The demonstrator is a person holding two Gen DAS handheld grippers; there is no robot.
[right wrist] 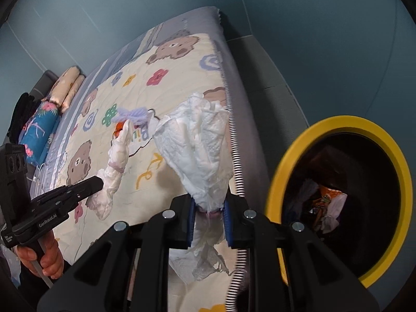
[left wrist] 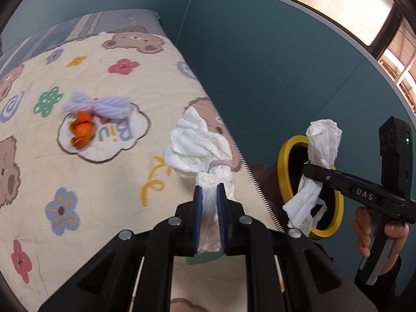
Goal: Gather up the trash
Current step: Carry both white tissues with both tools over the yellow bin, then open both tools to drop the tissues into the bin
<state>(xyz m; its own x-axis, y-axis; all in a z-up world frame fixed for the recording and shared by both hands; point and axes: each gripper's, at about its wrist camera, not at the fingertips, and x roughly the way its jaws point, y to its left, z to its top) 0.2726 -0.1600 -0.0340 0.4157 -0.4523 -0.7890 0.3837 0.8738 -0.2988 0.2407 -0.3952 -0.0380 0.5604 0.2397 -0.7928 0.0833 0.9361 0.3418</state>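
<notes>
1. Left claw (left wrist: 210, 189), angled downward over the bed (left wrist: 109, 176), clamps a white tissue wad (left wrist: 200, 143).
2. Right claw (right wrist: 208, 205), likewise angled down, clamps another crumpled tissue (right wrist: 200, 143), beside the yellow-rimmed bin (right wrist: 335, 124).
3. Orange scrap (left wrist: 82, 131) lies on the quilt.

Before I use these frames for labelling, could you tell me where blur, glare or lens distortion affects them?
Left wrist view: fisheye bends the window frame, whose panes are blown out; the tissue wad in the left gripper stays sharp. Right wrist view: the yellow-rimmed bin is smeared at its near rim, its inside dark; the quilt curves with the lens.
</notes>
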